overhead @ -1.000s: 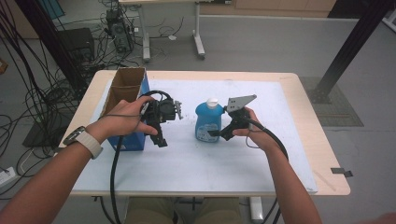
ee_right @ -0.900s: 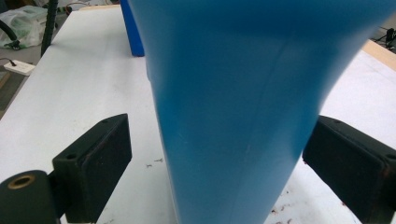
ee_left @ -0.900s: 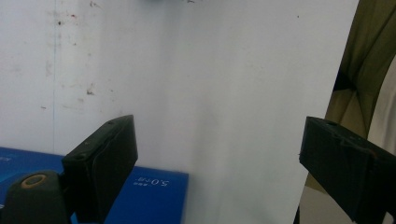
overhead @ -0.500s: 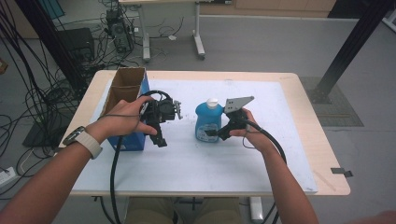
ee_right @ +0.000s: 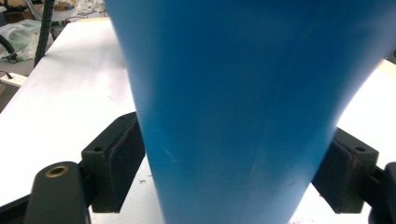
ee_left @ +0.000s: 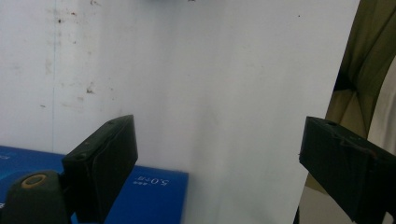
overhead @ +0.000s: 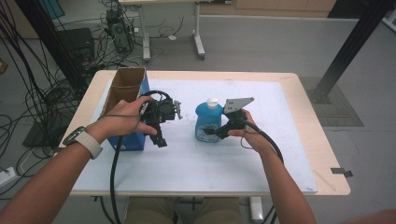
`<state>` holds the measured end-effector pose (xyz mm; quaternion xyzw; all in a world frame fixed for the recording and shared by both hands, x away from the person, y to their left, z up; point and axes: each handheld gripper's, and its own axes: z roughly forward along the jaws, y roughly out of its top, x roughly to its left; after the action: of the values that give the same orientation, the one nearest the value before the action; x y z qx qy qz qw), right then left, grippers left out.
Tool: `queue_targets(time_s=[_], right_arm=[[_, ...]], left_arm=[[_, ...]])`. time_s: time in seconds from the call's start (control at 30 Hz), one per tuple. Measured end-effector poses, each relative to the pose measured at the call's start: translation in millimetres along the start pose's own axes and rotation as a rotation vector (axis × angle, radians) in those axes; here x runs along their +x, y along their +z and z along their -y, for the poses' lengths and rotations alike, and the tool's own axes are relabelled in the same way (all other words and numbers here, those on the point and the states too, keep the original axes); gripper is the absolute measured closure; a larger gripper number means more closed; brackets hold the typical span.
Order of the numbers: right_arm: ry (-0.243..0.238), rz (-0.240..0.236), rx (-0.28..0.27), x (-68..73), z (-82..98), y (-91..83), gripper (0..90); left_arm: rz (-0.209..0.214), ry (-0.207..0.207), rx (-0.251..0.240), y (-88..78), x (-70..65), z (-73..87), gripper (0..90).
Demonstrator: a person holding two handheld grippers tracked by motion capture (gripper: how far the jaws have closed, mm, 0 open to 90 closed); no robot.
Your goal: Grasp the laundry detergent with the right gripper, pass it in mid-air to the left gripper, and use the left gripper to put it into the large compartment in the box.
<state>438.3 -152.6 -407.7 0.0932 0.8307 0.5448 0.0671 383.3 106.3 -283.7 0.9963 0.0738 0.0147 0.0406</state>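
Your right tool [overhead: 211,132] clamps the blue plastic bottle [overhead: 208,121] upright on the white worktop [overhead: 261,154], seemingly steadying it, while your left tool [overhead: 163,140] hangs wide open, empty.

On the table [overhead: 289,140], a bottle [overhead: 208,120] stands upright near the middle. A cardboard box [overhead: 125,100] stands well to its left, near the table's left edge. The left gripper [overhead: 161,122] sits between box and bottle. The right gripper [overhead: 215,133] is just right of the bottle, its jaws on either side of the bottle's body.
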Motion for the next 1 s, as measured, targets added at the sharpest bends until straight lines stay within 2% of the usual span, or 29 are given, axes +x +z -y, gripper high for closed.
queue_targets(time_s=[0.47,1.0], right_arm=[[0.0,-0.007,-0.011,-0.5,1.9,3.8,26.0],[-0.015,-0.022,-0.022,0.2,1.5,4.9,41.7]], left_arm=[[0.001,-0.001,-0.002,0.7,0.3,0.1,12.0],[-0.001,-0.005,-0.003,0.6,1.0,1.1,12.1]])
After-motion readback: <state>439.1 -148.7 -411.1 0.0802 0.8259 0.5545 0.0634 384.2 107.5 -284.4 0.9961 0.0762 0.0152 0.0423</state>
